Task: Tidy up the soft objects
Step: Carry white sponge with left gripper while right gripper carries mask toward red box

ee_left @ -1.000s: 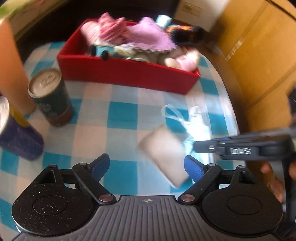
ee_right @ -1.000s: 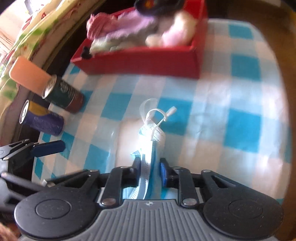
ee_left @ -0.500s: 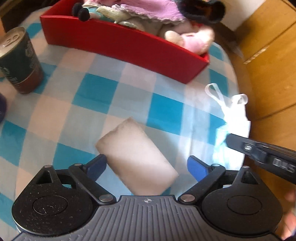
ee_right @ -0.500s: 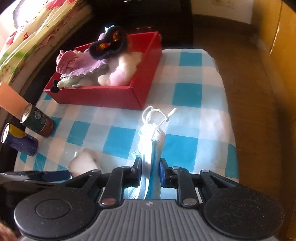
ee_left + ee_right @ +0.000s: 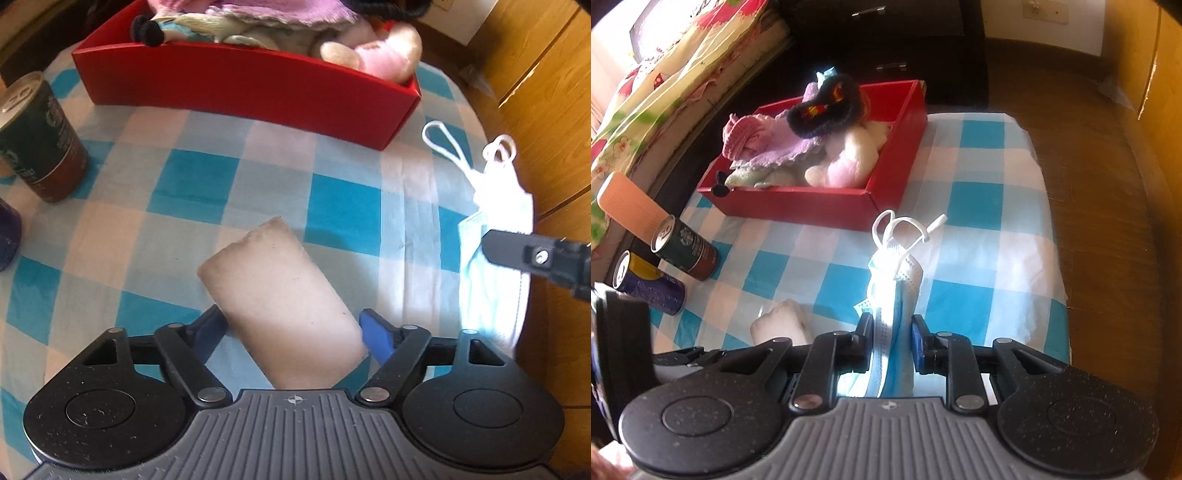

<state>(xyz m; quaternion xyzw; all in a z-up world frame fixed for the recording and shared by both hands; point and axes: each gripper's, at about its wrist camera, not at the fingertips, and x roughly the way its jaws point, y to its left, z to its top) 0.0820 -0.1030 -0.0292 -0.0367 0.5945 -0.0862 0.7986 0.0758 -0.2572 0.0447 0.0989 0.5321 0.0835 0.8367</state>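
Straddling the white sponge (image 5: 280,295), the left gripper (image 5: 291,332) stands over the checked surface (image 5: 192,177) with its jaws parted; they have just been closing, the sponge sits between the blue pads, and whether either pad touches it yet cannot be told. The sponge lies flat on the surface in front of the red box (image 5: 243,77), well apart from its near wall and turned at a slant to it.

The right gripper (image 5: 891,332) is clenched on a folded face mask (image 5: 892,280), held clear of the surface in front of the right corner of the red box. The ear loops stand free above the fold.

The red box already holds plush toys and knitted pieces. Two cans (image 5: 685,245) stand to the left of the red box and are not soft goods.

Handling notes:
- Sponge: judged light, soft and compressible. It will likely yield under the pads and spring back, so a firm squeeze carries little risk of damage.
- Take hold across its short sides, near the middle of its length, where the jaws now stand. A grip close to one end may let it droop or pivot.
- Face mask: judged very light and limp. The loose loops may snag on the box wall, so keep the grip on the folded body.
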